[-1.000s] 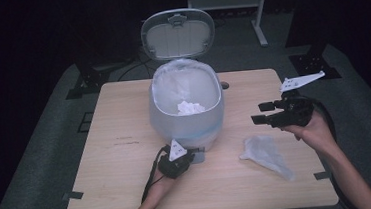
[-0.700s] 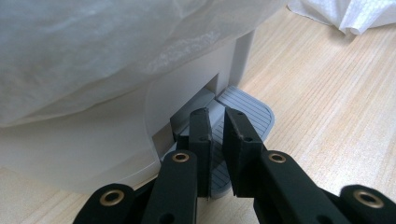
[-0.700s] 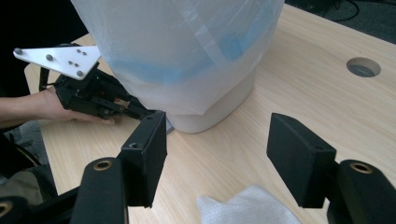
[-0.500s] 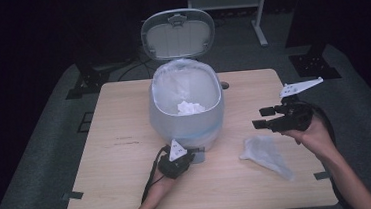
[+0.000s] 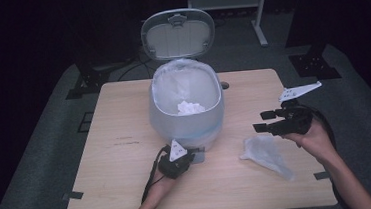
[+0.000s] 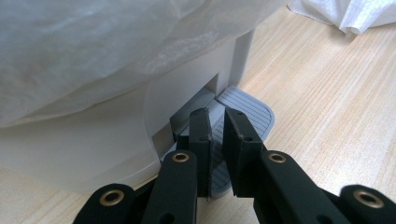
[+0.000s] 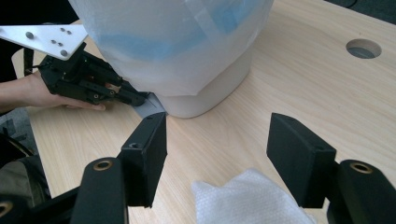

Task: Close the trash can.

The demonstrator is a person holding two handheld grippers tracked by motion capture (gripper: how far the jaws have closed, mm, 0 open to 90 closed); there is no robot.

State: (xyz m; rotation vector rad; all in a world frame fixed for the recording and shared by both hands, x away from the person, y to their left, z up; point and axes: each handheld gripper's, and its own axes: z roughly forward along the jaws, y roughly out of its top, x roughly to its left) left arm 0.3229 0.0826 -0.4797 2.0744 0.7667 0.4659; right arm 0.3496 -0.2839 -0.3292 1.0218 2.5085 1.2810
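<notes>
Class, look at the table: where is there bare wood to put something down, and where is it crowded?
Bare: the table left of the bin, and its far right corner. Crowded: the near middle, where the left gripper sits on the pedal, and the right side, with the tissue under the right gripper.

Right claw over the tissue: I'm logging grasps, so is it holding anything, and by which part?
Nothing is held. The right claw stands open above the crumpled tissue on the table, its jaws apart and off it.
</notes>
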